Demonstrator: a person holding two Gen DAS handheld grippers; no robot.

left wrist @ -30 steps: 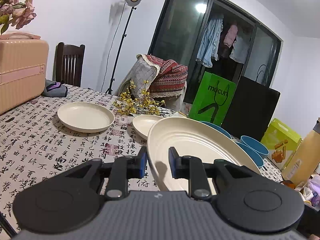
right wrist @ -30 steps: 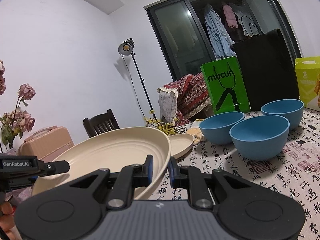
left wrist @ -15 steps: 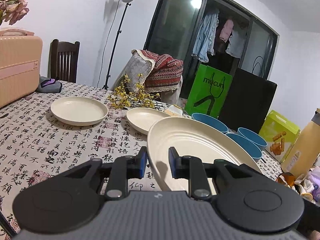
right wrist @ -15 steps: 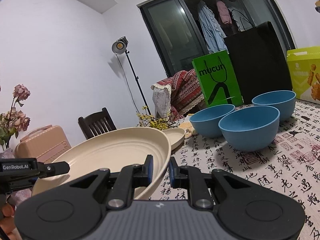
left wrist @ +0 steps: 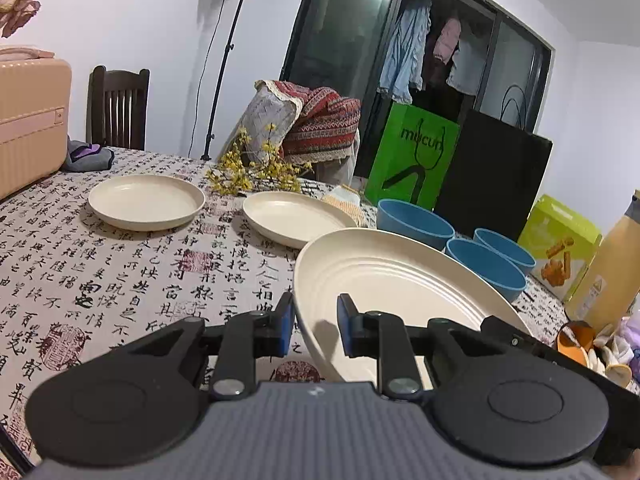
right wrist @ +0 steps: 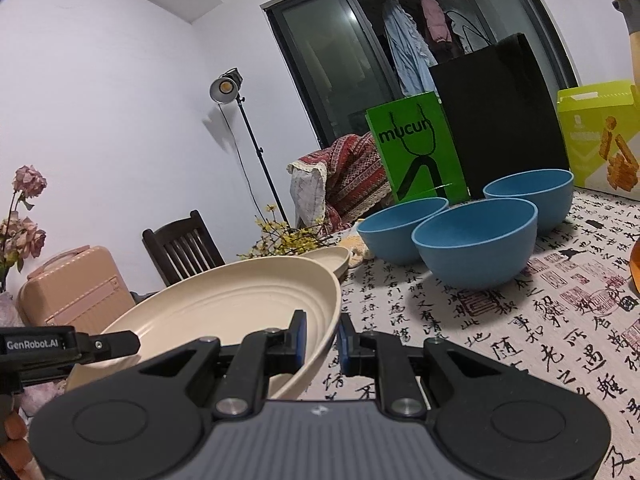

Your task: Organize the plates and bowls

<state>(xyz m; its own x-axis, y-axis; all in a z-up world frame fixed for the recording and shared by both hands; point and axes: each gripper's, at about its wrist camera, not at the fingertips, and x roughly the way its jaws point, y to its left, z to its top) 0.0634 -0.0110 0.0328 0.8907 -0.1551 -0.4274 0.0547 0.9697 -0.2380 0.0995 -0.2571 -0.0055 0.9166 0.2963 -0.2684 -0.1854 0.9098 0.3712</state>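
left gripper (left wrist: 312, 328) pitched a bit below level, jaws nearly closed and clamped across a plate rim, one blue pad outside the rim, one inside. right gripper (right wrist: 322, 338) closer to level, jaws also nearly closed, pinching the opposite rim the same way. the left unit shows at the left edge of the right wrist view, fingertips (right wrist: 14, 426) of a hand below it.

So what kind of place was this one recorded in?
Most likely a lived-in home, at a dining table under a calligraphy-print cloth. A wooden chair, clothes hanging behind glass doors, and a suitcase all suggest it.
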